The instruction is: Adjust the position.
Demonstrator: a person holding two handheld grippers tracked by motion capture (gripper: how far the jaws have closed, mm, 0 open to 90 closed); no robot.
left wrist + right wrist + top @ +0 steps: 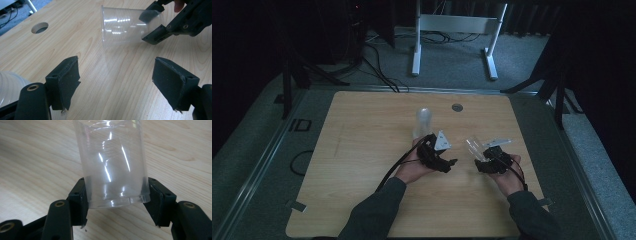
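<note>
Clear plastic cup (113,162), unlabelled, clamped in right tongs (116,202).

On the table (362,200), your left gripper (451,162) sits left of your right gripper (479,162), the two near each other. The cup (473,147) lies between the right gripper's pads, tilted toward the left one. A stack of cups (423,122) stands just behind your left hand (414,170). The table hole (457,107) lies farther back.

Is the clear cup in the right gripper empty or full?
Empty: the clear cup shows only bare wood through its walls; the right gripper clamps its base.
</note>
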